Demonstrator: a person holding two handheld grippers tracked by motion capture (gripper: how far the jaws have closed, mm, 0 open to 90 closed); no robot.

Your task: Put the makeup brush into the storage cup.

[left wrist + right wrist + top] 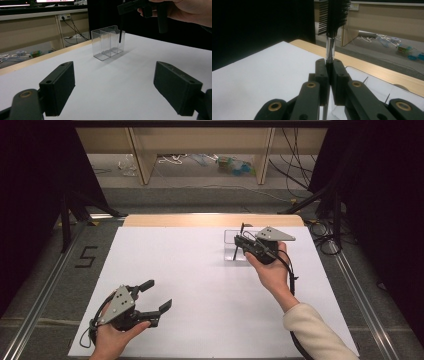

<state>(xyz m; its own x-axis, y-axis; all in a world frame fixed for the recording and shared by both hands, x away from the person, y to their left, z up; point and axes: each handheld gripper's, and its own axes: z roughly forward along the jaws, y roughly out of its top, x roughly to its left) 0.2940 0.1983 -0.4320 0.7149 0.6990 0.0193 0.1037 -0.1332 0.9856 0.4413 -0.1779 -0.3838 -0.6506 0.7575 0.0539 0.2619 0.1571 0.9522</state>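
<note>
Brush [335, 15] clamped tight in your right gripper [242, 241], up in the upper right of the high view.
Your right gripper squeezes the brush by its thin handle, bristles up, handle tip hanging down at the clear box [108, 42]. That box sits on the white table [190, 280] near the far edge. Your left gripper [156, 296] rests at the lower left, well apart, jaws wide apart, holding nothing.

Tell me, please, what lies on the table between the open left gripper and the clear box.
Nothing: between the left gripper and the clear box there is bare white table, as the left gripper view and the high view both show.
</note>
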